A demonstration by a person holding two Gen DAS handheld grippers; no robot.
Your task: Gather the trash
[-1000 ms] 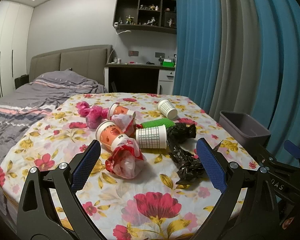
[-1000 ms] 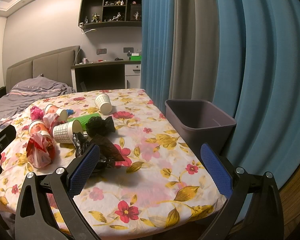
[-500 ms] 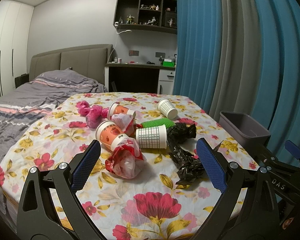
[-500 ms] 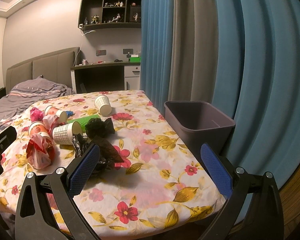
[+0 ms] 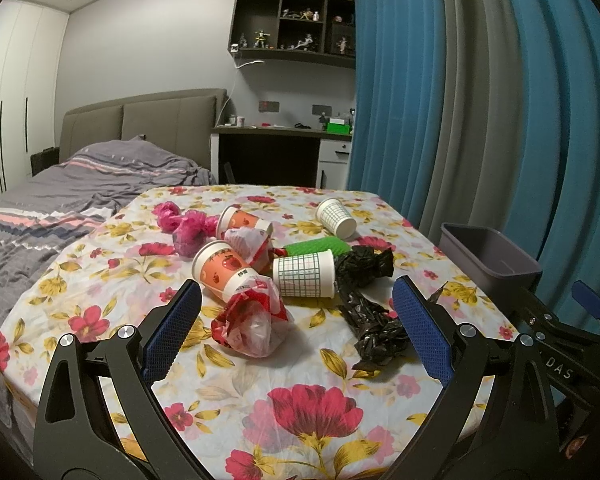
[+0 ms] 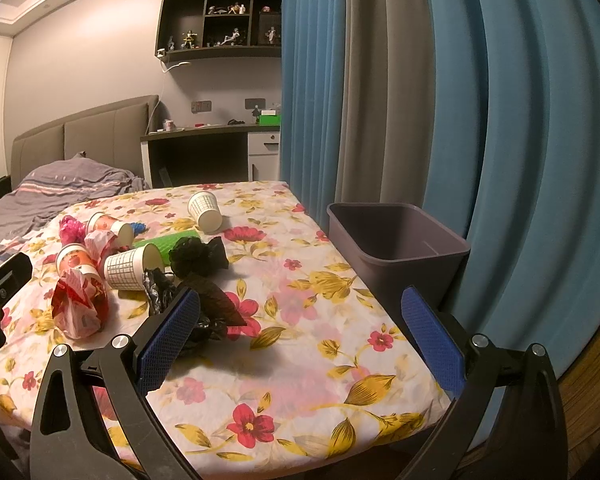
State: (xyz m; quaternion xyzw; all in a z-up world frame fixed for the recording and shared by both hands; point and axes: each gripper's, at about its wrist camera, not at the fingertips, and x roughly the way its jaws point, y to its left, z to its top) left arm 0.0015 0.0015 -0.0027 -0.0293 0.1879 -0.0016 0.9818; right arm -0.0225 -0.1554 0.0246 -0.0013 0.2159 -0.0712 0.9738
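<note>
Trash lies heaped mid-table on a floral cloth: a red-and-clear plastic bag, two orange printed cups, a checked paper cup on its side, another checked cup farther back, a green roll, crumpled black bags and pink bags. A grey bin stands at the table's right edge. My left gripper hovers open just short of the heap. My right gripper is open over bare cloth, with the black bags by its left finger.
A bed with grey bedding lies left of the table. A desk and wall shelf stand behind. Blue and grey curtains hang close behind the bin. The right gripper's body shows at the right of the left wrist view.
</note>
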